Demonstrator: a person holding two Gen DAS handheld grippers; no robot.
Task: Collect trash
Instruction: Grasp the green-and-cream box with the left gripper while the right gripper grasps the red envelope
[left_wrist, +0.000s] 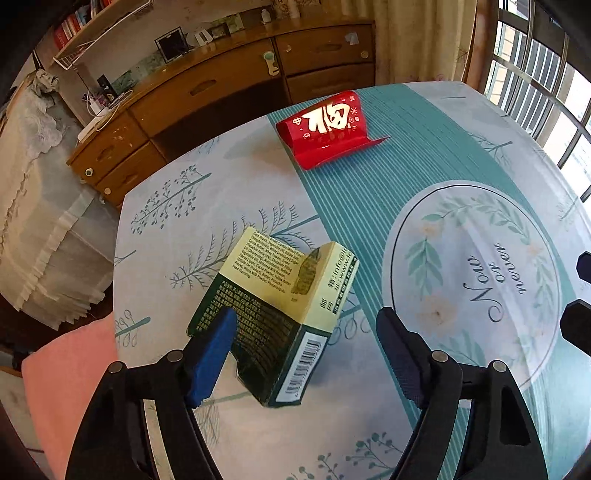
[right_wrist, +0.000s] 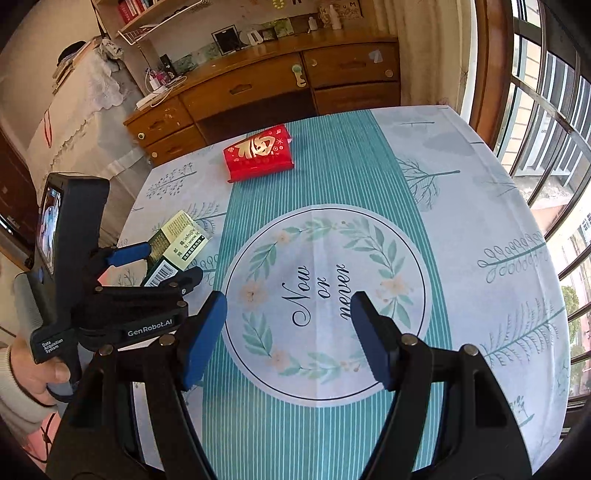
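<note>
Left wrist: left tool (left_wrist: 306, 325) gapes wide, astride the flattened green-cream carton (left_wrist: 277, 317), left pad touching, nothing clamped, long axis running away up-right on the bench (left_wrist: 461, 147); right wrist: right tool (right_wrist: 288, 317) wide open, empty over mid-bench, carton (right_wrist: 177, 247) far left, red packet (right_wrist: 258, 155) beyond.

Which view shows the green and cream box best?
The left wrist view: the box fills the centre, its barcode and print readable. In the right wrist view it is small, at the left, partly hidden by the left hand-held gripper.
</note>
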